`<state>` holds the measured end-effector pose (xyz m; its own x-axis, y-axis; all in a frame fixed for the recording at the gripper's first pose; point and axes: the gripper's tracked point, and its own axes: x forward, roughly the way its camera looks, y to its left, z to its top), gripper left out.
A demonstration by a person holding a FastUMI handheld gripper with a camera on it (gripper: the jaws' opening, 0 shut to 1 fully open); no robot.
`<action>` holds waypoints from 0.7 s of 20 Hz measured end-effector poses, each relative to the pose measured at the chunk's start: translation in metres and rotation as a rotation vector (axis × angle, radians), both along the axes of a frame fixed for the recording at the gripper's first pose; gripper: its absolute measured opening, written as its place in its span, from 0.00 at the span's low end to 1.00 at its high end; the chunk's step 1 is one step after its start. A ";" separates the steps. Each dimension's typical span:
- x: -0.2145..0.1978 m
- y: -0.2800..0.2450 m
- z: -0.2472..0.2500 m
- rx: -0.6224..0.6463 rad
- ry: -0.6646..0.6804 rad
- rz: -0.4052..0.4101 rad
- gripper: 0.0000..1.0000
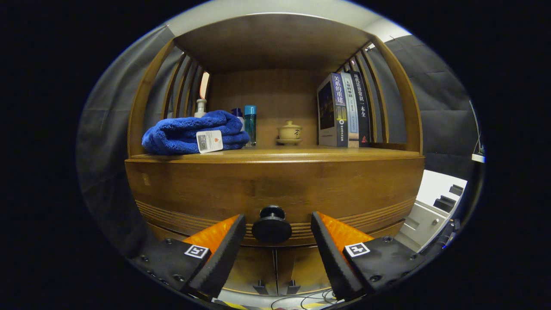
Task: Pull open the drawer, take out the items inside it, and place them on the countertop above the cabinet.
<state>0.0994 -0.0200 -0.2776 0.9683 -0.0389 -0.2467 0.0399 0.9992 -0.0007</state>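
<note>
Clearly the claw (278, 241) is gaping wide and holding nothing, its fingers flanking the round knob (271, 224) on the closed drawer (275, 189); being small, stiff and likely slippery, the knob is wanting a squeeze around its neck.

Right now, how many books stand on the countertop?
3, upright side by side at the countertop's right end: first book, second book, third book. More may hide behind.

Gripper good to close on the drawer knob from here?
Probably yes. The gripper is open, its fingers flanking the knob with a gap on each side and nothing between. The drawer is shut. How far the fingertips reach past the knob is hard to judge.
</note>
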 end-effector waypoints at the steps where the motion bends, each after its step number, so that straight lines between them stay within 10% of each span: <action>1: 0.001 0.003 -0.006 0.013 0.012 0.006 0.90; 7: 0.008 0.001 -0.012 0.016 0.017 -0.007 0.78; 14: -0.002 0.007 -0.041 0.057 0.096 -0.007 0.11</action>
